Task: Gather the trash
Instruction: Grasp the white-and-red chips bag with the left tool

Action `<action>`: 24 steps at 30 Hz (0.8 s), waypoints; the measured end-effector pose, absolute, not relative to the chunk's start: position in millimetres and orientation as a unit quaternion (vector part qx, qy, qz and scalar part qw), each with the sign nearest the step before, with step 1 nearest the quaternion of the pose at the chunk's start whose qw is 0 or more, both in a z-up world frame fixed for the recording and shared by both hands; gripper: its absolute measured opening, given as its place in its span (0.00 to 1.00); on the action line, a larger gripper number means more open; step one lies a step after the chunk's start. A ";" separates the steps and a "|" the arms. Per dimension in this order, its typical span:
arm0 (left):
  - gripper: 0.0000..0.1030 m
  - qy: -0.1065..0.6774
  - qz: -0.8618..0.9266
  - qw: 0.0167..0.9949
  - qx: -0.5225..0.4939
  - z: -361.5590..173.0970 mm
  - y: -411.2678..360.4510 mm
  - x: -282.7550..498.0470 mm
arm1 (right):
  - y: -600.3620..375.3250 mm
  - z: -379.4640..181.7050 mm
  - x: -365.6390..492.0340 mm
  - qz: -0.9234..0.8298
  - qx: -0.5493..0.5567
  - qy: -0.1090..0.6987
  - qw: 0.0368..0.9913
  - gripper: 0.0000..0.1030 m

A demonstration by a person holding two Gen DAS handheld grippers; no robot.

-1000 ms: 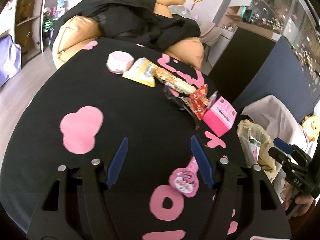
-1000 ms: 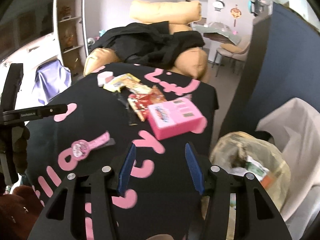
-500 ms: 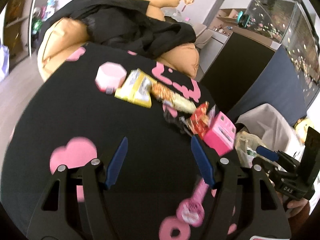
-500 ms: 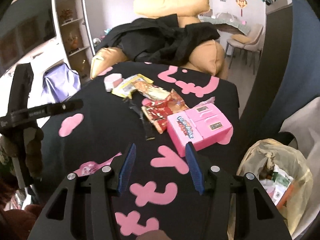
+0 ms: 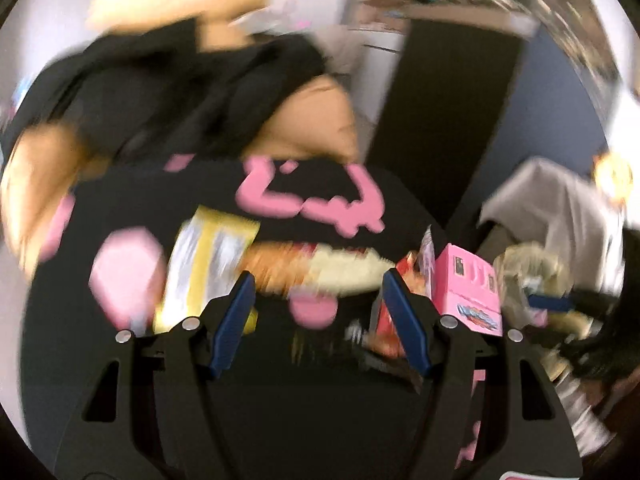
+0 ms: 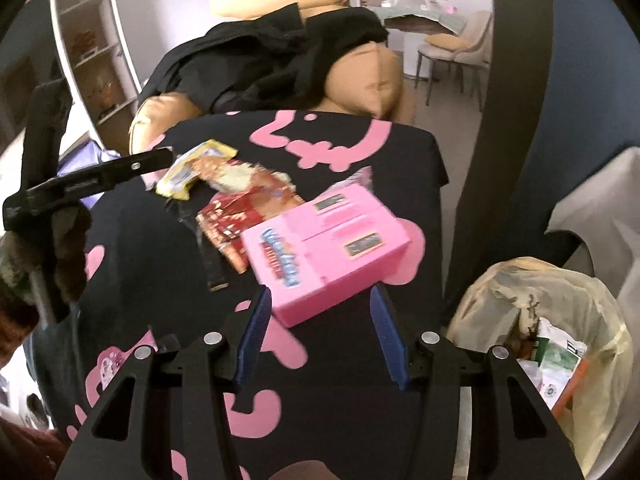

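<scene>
Text legibility is poor: pink box [image 6: 326,250] has a blue/red logo on its top face, letters unreadable in both views; red wrapper [image 6: 240,220] and yellow packet [image 6: 192,168] show print but nothing I can read. Black cloth [image 6: 120,240] carries pink blob shapes, not readable as words. Right gripper [image 6: 318,326]: jaws spread, nothing between the pads; the near corner of the pink box sits just past the tips, roughly centred between them, apart from both blue pads. Red wrapper lies touching the box's far-left side, a long orange-and-cream snack pack [image 6: 236,174] beyond it, yellow packet at the far left of the pile. Left gripper [image 5: 318,302]: jaws also spread, empty. That view is heavily motion-blurred. The snack pack [image 5: 320,272] lies crosswise just beyond its tips; yellow packet [image 5: 208,264] is off the left finger, pink box [image 5: 468,288] off the right finger, red wrapper [image 5: 394,320] partly hidden behind the right finger. Only the left view shows a small pink octagonal pack [image 5: 124,268] at the far left of the row. Only the right view shows clearly the yellowish trash bag [image 6: 552,328], open, with paper scraps inside, beside the cloth's right edge, plus the left gripper [image 6: 156,158] from the side, held by a gloved hand [image 6: 44,256], its tip near the yellow packet.
</scene>
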State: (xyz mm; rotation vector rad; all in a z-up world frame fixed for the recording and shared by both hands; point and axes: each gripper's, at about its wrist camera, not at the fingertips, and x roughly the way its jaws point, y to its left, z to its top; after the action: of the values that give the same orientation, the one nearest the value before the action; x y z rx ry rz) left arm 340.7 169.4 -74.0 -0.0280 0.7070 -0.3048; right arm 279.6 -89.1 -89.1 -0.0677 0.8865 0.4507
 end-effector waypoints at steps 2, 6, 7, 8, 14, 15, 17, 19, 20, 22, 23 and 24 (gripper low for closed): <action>0.61 0.349 -0.195 0.916 0.021 -72.8 155.7 366.1 | -95.4 -90.7 284.4 0.207 -0.025 0.430 0.878 0.47; 0.61 0.407 -0.214 0.888 0.019 -92.8 147.8 418.0 | -107.2 -97.8 290.0 0.215 0.017 0.447 0.868 0.47; 0.61 0.426 -0.213 0.879 0.015 -101.4 148.1 428.5 | -109.8 -99.3 290.3 0.218 0.028 0.450 0.866 0.47; 0.61 0.441 -0.211 0.872 0.014 -108.2 148.3 434.6 | -112.8 -100.8 290.4 0.222 0.036 0.452 0.863 0.47; 0.61 0.486 -0.213 0.847 0.018 -122.7 156.9 421.6 | -121.4 -103.7 288.5 0.228 0.035 0.443 0.866 0.47; 0.61 0.490 -0.212 0.845 0.024 -123.2 156.3 417.0 | -121.7 -105.6 289.6 0.232 0.042 0.444 0.864 0.47; 0.61 0.494 -0.211 0.843 0.035 -123.2 154.4 405.8 | -119.2 -109.2 292.2 0.244 0.056 0.447 0.858 0.47; 0.61 0.500 -0.206 0.840 0.039 -124.3 152.9 396.3 | -112.2 -111.7 293.1 0.258 0.062 0.454 0.850 0.47; 0.59 0.502 -0.201 0.840 0.040 -124.5 152.6 393.2 | -109.0 -112.1 292.9 0.264 0.063 0.456 0.848 0.47; 0.58 0.508 -0.195 0.838 0.038 -124.7 152.1 388.1 | -99.8 -111.3 289.5 0.277 0.059 0.456 0.844 0.47; 0.52 0.511 -0.190 0.837 0.036 -124.8 153.0 385.8 | -96.2 -110.4 287.4 0.281 0.051 0.456 0.843 0.47; 0.45 0.514 -0.180 0.838 0.030 -124.0 156.5 382.3 | -92.7 -108.5 284.0 0.282 0.040 0.453 0.845 0.47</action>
State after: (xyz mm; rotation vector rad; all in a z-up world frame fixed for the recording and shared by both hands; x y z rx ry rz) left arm 382.3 156.5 -124.0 0.0636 1.0869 -0.3798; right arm 284.0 -92.7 -108.5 0.0854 0.9566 0.5951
